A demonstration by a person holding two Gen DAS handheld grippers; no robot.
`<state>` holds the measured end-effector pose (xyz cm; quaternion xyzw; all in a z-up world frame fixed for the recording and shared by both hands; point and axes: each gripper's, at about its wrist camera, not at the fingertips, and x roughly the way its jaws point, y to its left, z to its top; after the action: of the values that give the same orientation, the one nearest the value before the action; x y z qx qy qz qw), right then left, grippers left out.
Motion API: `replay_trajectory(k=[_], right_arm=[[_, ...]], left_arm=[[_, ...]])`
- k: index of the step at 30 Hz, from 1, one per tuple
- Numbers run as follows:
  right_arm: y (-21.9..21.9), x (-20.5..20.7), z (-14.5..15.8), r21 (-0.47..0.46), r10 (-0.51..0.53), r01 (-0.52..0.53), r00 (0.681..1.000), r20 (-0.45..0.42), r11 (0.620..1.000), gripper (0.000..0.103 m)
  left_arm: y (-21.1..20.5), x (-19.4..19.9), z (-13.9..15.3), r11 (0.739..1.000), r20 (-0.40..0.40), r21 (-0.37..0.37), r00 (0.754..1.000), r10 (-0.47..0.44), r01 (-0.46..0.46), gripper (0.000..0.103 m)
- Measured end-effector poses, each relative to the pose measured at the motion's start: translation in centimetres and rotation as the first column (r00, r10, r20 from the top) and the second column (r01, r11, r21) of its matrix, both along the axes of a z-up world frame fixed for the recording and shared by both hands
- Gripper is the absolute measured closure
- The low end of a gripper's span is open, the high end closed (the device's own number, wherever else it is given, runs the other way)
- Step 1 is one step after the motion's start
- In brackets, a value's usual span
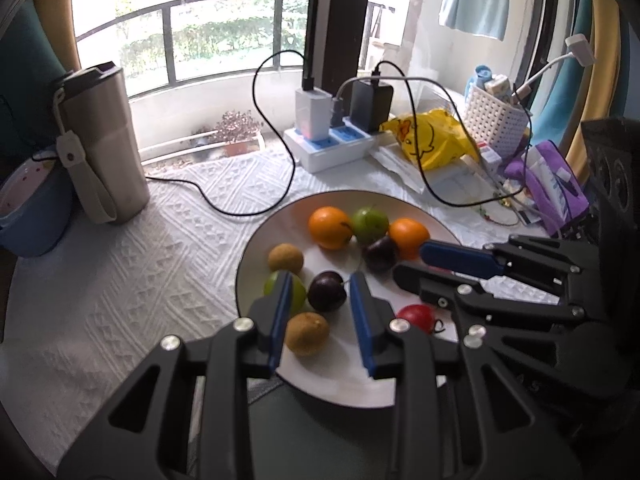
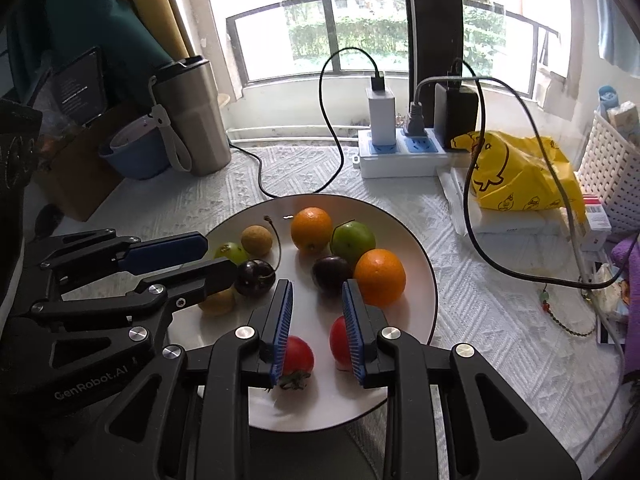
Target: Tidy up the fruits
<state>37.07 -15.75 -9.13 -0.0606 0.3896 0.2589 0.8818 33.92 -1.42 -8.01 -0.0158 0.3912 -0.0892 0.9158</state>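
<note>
A round white plate (image 1: 360, 204) (image 2: 430, 292) holds two oranges (image 1: 330, 227) (image 2: 379, 277), two green fruits (image 1: 370, 224) (image 2: 353, 242), two dark plums (image 1: 326, 291) (image 2: 330, 272), brown fruits (image 1: 307, 333) (image 2: 256, 239) and red tomatoes (image 1: 416, 317) (image 2: 298, 356). My left gripper (image 1: 320, 280) (image 2: 220, 256) hovers over the plate's left side, above a plum, shut and empty. Over the plate's near right part my right gripper (image 2: 317, 285) (image 1: 412, 262) hangs above the tomatoes, also shut with nothing between its pads.
White textured cloth (image 1: 140, 280) covers the table. A steel tumbler (image 1: 102, 140) and blue bowl (image 2: 134, 152) stand at the left. Behind the plate are a power strip (image 2: 400, 156) with black cables (image 1: 276, 152), a yellow bag (image 2: 516, 176) and a white basket (image 1: 494, 120).
</note>
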Motion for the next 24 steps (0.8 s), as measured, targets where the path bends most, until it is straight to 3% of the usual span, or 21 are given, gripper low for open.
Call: replay_trajectory(k=[6, 8, 24], right_arm=[[-0.2, -1.5, 1.2, 0.000, -0.004, 0.004, 1.000, 0.022, 1.000, 0.076], [-0.3, -2.2, 1.6, -0.001, -0.006, 0.006, 0.999, 0.031, 1.000, 0.076], [-1.0, -7.9, 4.4, -0.006, -0.014, 0.015, 0.996, 0.093, 1.000, 0.076]], left_arm=[[0.2, -1.6, 1.2, 1.000, 0.030, -0.008, 1.000, 0.005, -0.004, 0.069], [0.4, -2.3, 1.7, 1.000, 0.045, -0.016, 0.999, 0.007, -0.006, 0.056], [1.2, -8.5, 4.6, 0.998, 0.111, -0.013, 0.992, 0.057, -0.056, 0.056]])
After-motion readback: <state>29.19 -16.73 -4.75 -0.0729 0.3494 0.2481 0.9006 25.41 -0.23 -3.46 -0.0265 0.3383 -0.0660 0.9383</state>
